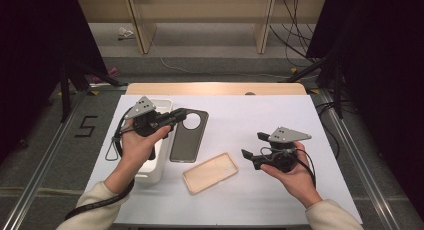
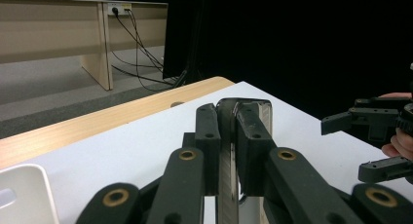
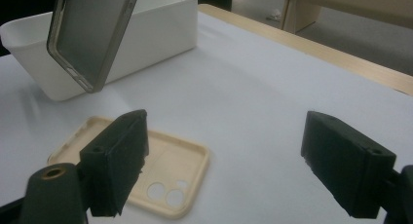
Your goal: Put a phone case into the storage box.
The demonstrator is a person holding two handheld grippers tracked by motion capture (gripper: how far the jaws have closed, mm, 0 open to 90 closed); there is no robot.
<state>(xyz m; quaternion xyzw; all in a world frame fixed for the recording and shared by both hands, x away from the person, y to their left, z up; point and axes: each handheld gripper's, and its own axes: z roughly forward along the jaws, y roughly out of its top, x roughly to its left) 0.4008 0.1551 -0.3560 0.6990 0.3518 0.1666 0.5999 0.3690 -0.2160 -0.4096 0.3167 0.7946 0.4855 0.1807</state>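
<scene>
White desk (image 1: 280, 115), pale wood strip at far edge. Right tool (image 1: 251, 146) hovers with jaws wide apart, holding nothing, just right of beige phone case (image 1: 210, 172) lying flat. Left tool (image 1: 178, 114) is clamped on dark phone case (image 1: 188, 136), lifted beside white bin (image 1: 159, 162). Beyond: grey floor, cables, wooden furniture legs, black curtains. Floor mark reads "5" (image 1: 86, 126).

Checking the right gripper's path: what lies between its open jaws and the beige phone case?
Nothing: in the high view only bare white table separates the right gripper from the beige phone case.
</scene>
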